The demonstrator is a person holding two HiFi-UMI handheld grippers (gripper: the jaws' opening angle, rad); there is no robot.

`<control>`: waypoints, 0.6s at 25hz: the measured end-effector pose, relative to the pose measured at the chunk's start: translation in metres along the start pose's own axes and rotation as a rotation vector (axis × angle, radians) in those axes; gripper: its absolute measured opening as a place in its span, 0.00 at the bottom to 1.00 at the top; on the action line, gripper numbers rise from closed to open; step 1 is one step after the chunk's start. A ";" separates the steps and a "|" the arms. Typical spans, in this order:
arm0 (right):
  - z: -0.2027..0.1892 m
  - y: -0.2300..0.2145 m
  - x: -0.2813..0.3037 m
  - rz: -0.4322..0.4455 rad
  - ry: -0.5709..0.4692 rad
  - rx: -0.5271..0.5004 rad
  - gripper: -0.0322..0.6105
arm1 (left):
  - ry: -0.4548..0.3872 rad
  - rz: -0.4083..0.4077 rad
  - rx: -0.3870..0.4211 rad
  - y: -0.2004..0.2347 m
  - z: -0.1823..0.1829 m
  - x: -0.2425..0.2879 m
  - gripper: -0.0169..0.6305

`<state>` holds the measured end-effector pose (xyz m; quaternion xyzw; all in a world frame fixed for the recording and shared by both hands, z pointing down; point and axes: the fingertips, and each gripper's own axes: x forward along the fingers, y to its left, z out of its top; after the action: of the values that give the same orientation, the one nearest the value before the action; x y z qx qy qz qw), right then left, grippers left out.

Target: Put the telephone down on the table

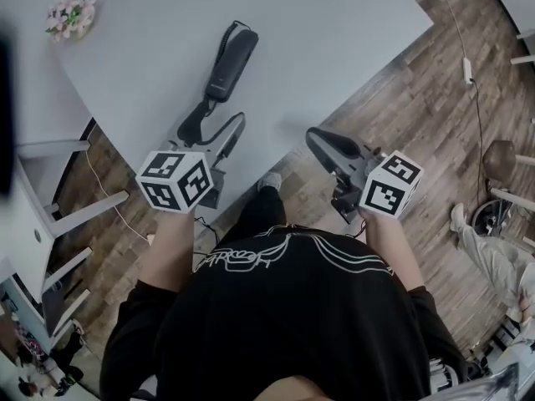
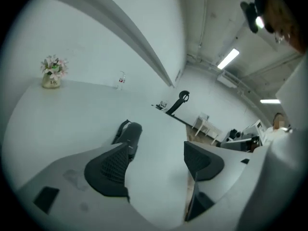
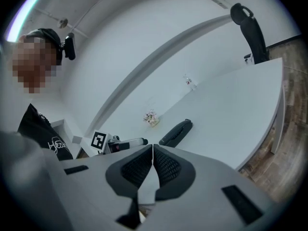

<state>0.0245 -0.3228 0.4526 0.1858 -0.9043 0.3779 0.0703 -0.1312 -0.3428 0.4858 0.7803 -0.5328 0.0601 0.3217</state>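
Note:
A black telephone handset [image 1: 231, 63] lies flat on the white table [image 1: 334, 40], with nothing holding it. My left gripper [image 1: 211, 130] hovers just short of the handset's near end, its jaws wide open and empty. In the left gripper view the handset [image 2: 129, 134] lies ahead of the left fingertip [image 2: 108, 170], clear of both pads. My right gripper [image 1: 328, 147] is shut with nothing in it, out past the table's front edge and over the floor. From the right gripper view the handset [image 3: 176, 132] shows beyond the closed gripper [image 3: 153, 165].
A small pot of flowers [image 1: 71, 12] stands at the table's far left corner. A small bottle [image 2: 121, 79] stands at the far edge. Wooden floor [image 1: 435, 115] with a cable lies to the right. A black chair [image 3: 250, 28] stands past the table's end.

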 end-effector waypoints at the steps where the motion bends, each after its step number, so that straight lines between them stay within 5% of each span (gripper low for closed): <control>1: -0.001 0.008 -0.003 0.013 -0.004 -0.012 0.11 | -0.017 -0.033 -0.027 -0.011 0.001 -0.010 0.58; 3: -0.004 0.026 -0.012 0.039 -0.022 -0.031 0.11 | -0.045 -0.097 -0.047 -0.038 0.000 -0.031 0.54; 10: -0.024 0.102 -0.070 0.125 -0.106 -0.062 0.11 | -0.171 -0.305 -0.020 -0.154 -0.014 -0.108 0.10; 15: -0.038 0.157 -0.124 0.174 -0.138 -0.108 0.11 | -0.207 -0.414 0.022 -0.232 -0.032 -0.153 0.04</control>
<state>0.0767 -0.1590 0.3430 0.1279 -0.9387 0.3198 -0.0152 0.0136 -0.1512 0.3424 0.8786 -0.3907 -0.0818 0.2624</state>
